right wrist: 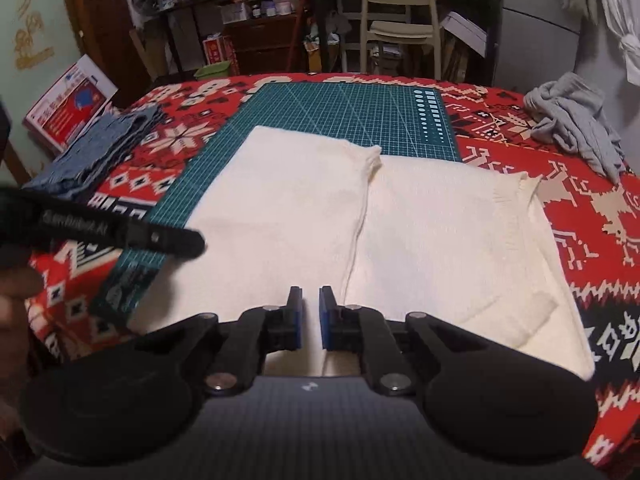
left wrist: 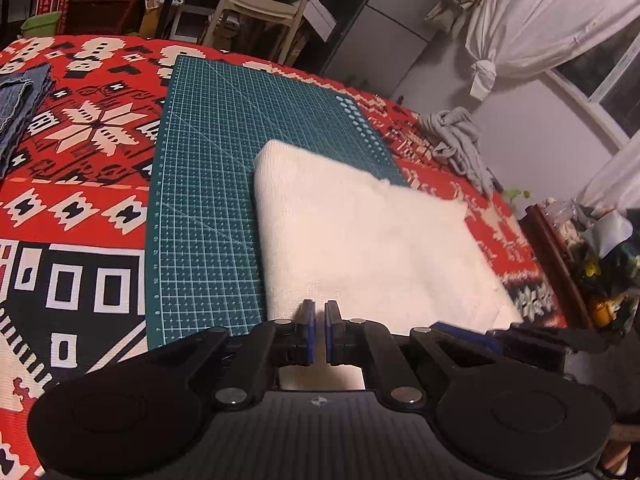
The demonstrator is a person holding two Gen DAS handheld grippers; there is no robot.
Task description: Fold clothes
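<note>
- A folded blue denim garment (right wrist: 96,152) lies at the left edge of the counter, on the red, black and cream patterned cloth (right wrist: 592,208); it is well apart from both tools.
- The left tool (left wrist: 319,330) has its blue-padded fingers nearly together with only a thin slit between them, gripping nothing; it hangs over the near edge of the cream-white knitted garment (left wrist: 360,240).
- That garment (right wrist: 360,232) lies flat, partly on the dark green gridded cutting mat (right wrist: 352,108) and partly on the patterned cloth to the right; one side is folded over the middle.
- The right tool (right wrist: 310,316) is narrow too, a small gap between its pads, empty; it hovers above the garment's near hem.
- A crumpled grey garment (right wrist: 576,128) sits at the far right corner.
</note>
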